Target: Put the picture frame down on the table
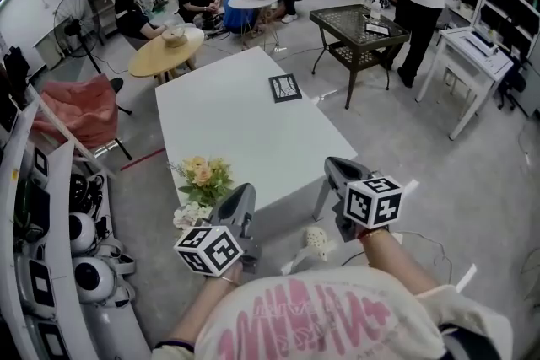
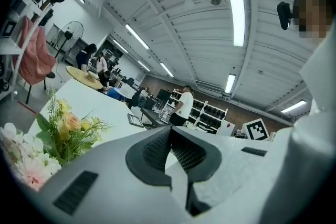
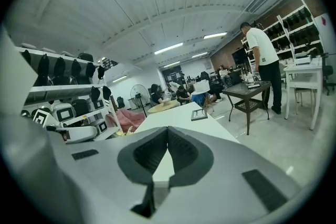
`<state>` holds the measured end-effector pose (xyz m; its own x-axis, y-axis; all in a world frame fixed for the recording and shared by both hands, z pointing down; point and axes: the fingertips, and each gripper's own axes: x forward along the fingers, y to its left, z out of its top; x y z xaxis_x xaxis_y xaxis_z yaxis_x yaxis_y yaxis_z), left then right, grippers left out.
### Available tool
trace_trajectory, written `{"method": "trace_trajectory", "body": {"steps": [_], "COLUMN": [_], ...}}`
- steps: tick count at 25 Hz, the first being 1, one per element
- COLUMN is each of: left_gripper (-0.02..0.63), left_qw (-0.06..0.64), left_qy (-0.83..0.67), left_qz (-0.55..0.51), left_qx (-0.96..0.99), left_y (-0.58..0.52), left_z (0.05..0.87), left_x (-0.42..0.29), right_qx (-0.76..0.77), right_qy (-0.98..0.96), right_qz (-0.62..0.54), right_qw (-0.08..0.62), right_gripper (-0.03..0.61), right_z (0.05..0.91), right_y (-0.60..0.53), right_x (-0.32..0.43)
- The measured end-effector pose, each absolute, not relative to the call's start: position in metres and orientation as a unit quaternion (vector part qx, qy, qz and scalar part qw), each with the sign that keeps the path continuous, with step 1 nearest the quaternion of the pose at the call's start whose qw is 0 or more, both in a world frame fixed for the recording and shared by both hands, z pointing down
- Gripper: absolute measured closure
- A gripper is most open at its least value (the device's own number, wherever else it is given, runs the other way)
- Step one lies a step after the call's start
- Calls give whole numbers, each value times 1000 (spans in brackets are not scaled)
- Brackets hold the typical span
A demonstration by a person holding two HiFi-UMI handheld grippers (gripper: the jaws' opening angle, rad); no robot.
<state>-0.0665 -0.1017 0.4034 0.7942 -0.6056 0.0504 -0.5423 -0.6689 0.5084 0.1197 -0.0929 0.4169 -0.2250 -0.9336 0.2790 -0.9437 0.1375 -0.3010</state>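
Holding both grippers at the near edge of the table (image 1: pixel 245 126), I have the left gripper (image 1: pixel 243 191) with its fingers pressed together on nothing. The right gripper (image 1: pixel 336 166) is the same, closed and empty. The frame (image 1: pixel 285 87) lies flat on the far right part of the table, well apart from both. It looks almost square, so I cannot tell its long axis; its edges sit a little turned against the table's edges. Flowers (image 1: pixel 202 177) stand near left. No writing on the frame can be read.
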Motion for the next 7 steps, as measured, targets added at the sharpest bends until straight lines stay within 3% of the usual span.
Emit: {"method": "trace_trajectory", "body": {"steps": [7], "left_gripper": [611], "left_qw": [258], "left_qy": [-312], "left_qz": [-60], "left_qx": [912], "left_y": [-112], "left_z": [407], "left_x": [-63], "right_qx": [625], "right_qy": [-751], "right_qz": [211], "right_qw": [12], "right_gripper": [572], "right_z": [422], "right_y": [-103], "right_x": [124]}}
